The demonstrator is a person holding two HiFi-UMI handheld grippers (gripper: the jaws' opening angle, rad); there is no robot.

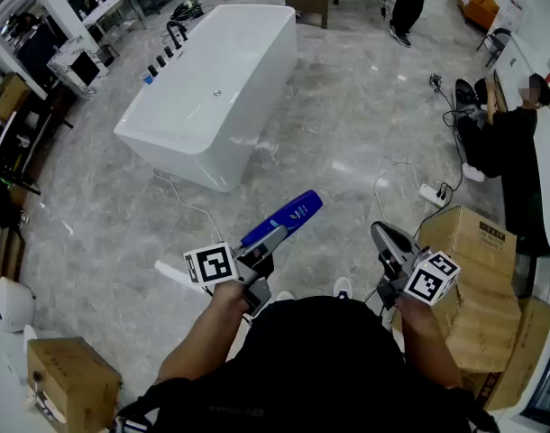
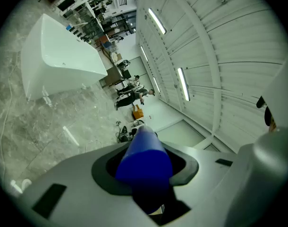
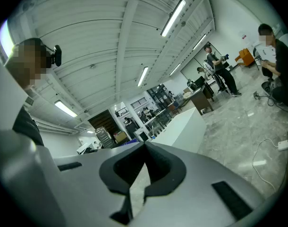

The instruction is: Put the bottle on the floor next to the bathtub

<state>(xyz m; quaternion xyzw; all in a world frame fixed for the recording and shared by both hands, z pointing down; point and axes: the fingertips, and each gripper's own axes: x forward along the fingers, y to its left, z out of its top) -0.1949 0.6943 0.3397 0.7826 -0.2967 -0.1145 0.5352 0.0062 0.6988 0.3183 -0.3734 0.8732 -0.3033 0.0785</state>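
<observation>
Bottle, blue, clamped in left tongs, held in air well short of bathtub. Right tongs closed, empty. Carrying step in hand. Next likely: approach bathtub, lower bottle upright onto floor just beside bathtub, release.

In the head view the lower end of the bottle is hidden inside the left gripper, and the white print on its label is too small to read. The standing person at the floor's far edge is cut off above the waist by the picture's top edge. In the right gripper view the right gripper hides the lower part of the bathtub.
</observation>
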